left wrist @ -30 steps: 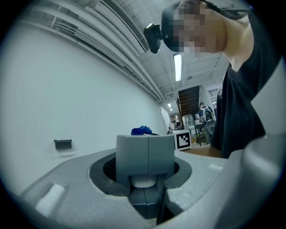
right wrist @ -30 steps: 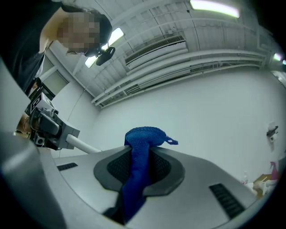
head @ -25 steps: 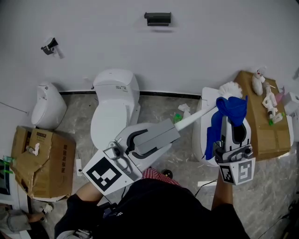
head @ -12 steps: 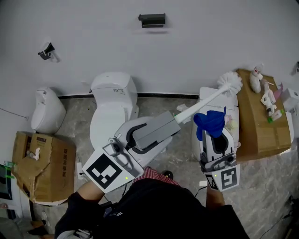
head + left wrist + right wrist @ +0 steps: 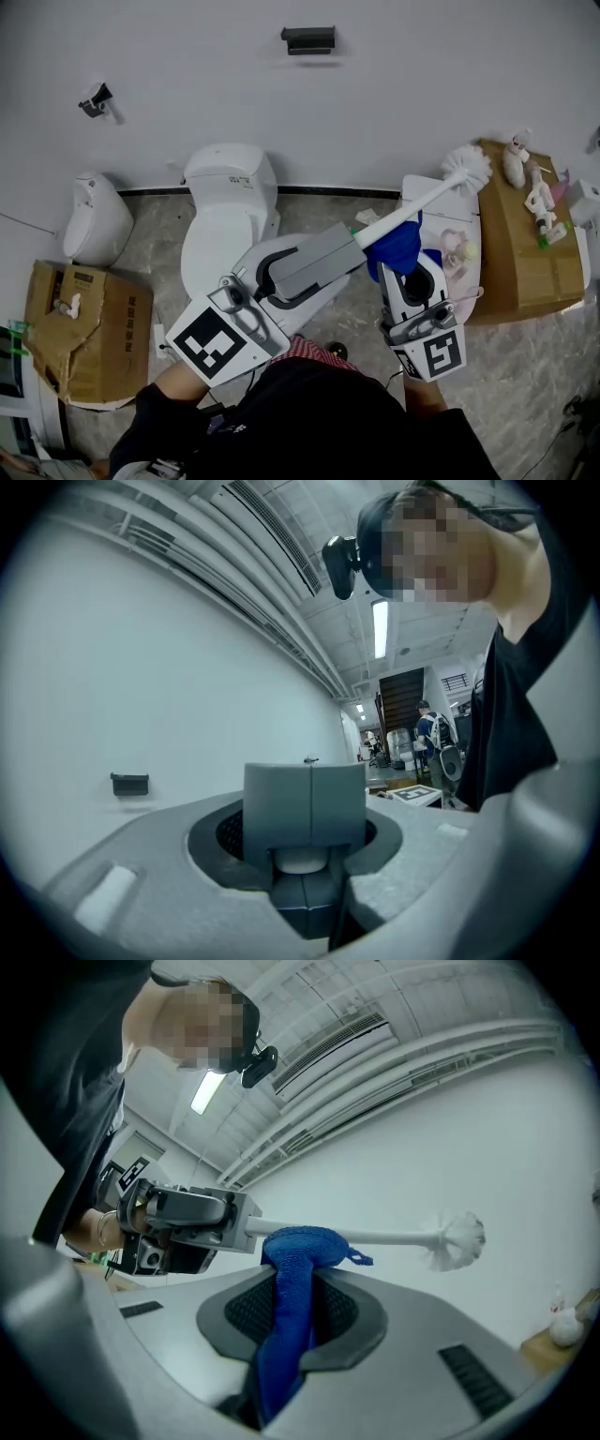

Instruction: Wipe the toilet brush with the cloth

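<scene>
A plain white wall and a grey marbled floor fill the head view. A white toilet (image 5: pixel 225 216) sits left of centre, and torn cardboard boxes (image 5: pixel 84 323) lie at the lower left.

The left gripper (image 5: pixel 349 246), just below the middle of the frame, is clamped on the handle end of the toilet brush (image 5: pixel 417 204). Its own view shows the jaws closed together with the pale handle end seated between them. The brush is held roughly level, out in the air, and its shaft slants toward the upper right, where the white bristle head (image 5: pixel 466 167) hangs above a cardboard surface (image 5: pixel 520 244). Holding it out like this probably leaves the whole shaft open to the other hand.

The right gripper (image 5: pixel 405 272), just right of centre, is closed on a blue cloth (image 5: pixel 394 248). The cloth runs up between the jaws and folds over the shaft right beside the left gripper's jaw tips. Starting at the handle end would seem to allow one long stroke out to the bristles.

No brand name can be read. Each gripper's cube carries only black-and-white square markers, and a small label on the toilet tank is too small to read.
</scene>
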Tool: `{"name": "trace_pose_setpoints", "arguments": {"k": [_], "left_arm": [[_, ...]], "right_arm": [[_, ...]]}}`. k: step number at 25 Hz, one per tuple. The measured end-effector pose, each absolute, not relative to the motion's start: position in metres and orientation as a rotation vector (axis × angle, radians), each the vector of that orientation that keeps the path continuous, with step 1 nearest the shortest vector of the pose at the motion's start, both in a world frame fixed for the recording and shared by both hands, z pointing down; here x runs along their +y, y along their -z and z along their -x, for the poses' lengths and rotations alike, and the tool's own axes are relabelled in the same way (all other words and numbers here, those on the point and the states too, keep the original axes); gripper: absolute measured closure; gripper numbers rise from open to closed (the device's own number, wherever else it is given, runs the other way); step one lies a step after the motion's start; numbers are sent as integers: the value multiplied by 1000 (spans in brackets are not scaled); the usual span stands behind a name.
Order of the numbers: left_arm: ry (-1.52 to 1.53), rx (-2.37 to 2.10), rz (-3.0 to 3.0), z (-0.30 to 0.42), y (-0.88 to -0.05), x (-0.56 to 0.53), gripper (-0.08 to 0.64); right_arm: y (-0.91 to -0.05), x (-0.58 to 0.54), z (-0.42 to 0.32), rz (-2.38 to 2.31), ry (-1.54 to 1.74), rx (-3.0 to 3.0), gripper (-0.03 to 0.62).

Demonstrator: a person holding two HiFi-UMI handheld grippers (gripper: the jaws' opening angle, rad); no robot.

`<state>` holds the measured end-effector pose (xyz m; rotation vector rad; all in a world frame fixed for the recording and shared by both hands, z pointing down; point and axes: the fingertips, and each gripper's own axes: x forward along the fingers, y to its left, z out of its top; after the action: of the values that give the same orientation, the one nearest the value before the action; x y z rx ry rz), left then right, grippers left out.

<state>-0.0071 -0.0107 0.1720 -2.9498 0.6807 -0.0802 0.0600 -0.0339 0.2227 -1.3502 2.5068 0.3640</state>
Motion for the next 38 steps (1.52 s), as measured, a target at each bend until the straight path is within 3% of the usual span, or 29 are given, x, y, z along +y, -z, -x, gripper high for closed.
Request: {"name": "trace_pose_setpoints", "arguments": {"k": [12, 38], "left_arm": [[75, 665, 2966, 6, -173, -10, 402], [111, 660, 2965, 6, -185, -2, 403]], "right_arm": [[-205, -30, -32, 1225, -408, 2551, 523], [-212, -36, -41, 1259, -287, 2559, 523]]}}
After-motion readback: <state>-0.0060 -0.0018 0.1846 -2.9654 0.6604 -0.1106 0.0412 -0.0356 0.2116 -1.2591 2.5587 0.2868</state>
